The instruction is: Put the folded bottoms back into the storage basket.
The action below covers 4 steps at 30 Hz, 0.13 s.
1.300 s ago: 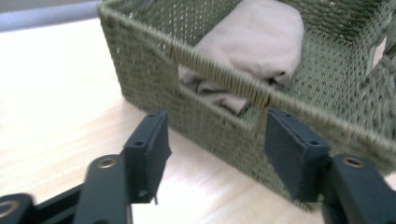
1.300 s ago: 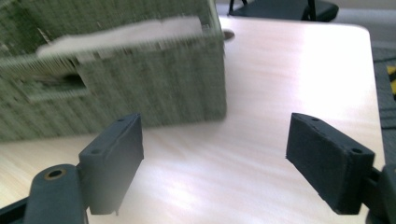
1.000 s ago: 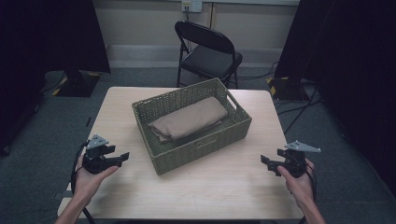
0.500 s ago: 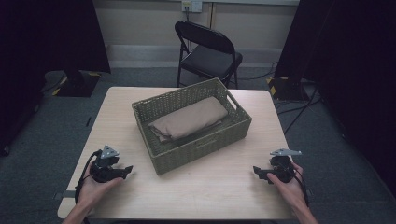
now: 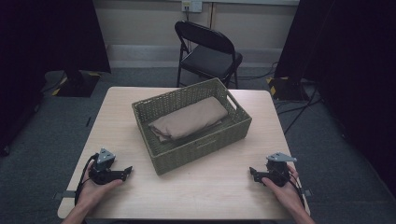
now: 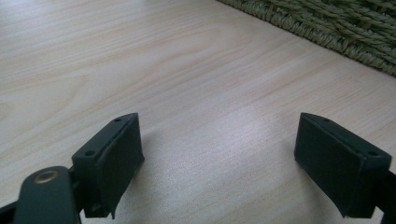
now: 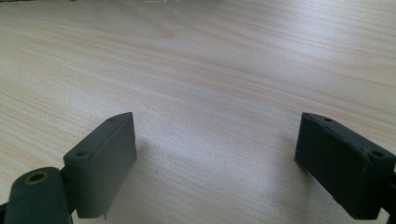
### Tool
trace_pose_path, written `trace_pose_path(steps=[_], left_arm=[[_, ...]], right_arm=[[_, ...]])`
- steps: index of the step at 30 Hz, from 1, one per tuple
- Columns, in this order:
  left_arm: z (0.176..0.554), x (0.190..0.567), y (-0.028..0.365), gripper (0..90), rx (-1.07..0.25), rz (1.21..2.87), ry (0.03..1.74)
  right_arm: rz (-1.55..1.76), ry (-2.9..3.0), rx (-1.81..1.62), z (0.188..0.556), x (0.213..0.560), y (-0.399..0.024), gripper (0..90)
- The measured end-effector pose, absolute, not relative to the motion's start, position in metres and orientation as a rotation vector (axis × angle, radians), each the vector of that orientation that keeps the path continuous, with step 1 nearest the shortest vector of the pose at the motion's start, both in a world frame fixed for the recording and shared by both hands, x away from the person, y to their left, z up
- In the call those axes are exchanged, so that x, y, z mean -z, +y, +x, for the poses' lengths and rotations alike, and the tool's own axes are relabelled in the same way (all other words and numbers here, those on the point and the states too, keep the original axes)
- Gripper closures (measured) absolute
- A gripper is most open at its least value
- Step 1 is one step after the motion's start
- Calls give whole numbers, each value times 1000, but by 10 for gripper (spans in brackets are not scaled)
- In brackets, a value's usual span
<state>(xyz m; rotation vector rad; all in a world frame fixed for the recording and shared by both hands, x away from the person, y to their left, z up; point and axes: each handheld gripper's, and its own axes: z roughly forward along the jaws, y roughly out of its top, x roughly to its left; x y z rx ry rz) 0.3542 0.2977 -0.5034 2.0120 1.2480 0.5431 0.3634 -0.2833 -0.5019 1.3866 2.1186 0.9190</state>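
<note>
- High view: my left gripper (image 5: 125,171) sits at lower left on the table (image 5: 210,196), jaws apart with nothing between them, having just opened wider. My right gripper (image 5: 252,171) sits at lower right, jaws apart, also having just opened, with nothing held.
- High view: the basket (image 5: 201,149) stands at frame centre, set askew, between the two grippers and apart from both. The cloth (image 5: 189,117) lies folded inside it.
- High view, materials: the basket is olive woven wicker, rectangular, with handle slots in its walls. The cloth is tan, soft and creased. The table is pale wood laminate.
- Left gripper view: two black block jaws stand wide over bare grain. The basket's woven base (image 6: 336,23) crosses the upper right corner.
- Right gripper view: the jaws stand wide over smooth wood grain, with nothing between them.
- Risk, as I judge it: the wicker rim is ridged and could catch a jaw tip on the way in. A skewed basket may slide on the smooth top if I push one wall. Loose folds could slip from a shallow pinch.
</note>
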Motion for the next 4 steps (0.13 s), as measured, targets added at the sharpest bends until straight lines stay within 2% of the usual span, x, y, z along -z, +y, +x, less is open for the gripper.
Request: trace_pose_path(steps=[4], left_arm=[[354,503,297,143,-541,2013,1252]], right_arm=[[1387,2117,-916,364,502,-283,116]])
